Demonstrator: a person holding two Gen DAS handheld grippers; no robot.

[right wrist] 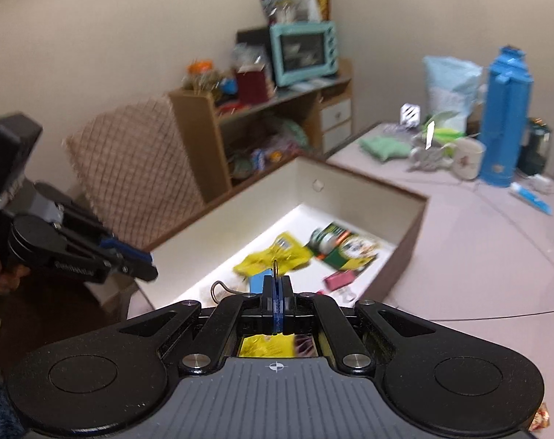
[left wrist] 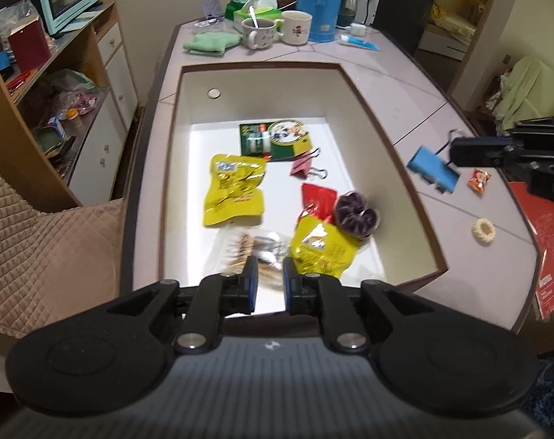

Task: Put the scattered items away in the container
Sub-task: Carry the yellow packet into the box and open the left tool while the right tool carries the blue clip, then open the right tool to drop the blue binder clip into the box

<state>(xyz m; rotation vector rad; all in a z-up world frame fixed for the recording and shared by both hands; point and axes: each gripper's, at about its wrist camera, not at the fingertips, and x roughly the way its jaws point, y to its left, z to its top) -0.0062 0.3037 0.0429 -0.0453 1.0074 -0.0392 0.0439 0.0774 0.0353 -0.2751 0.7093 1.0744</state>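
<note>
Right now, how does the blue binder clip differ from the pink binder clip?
The blue binder clip hangs in the air, held by one wire handle in the shut right claw; the pink binder clip lies on the floor of the white box, touched by no claw. The blue one is still outside the box, above the table; the pink one is inside. Both have wire handles.

yellow packets [left wrist: 236, 190]: 2 | binder clips [left wrist: 432, 173]: 2 | mugs [left wrist: 259, 33]: 2 | hair ties [left wrist: 356, 217]: 2
</note>
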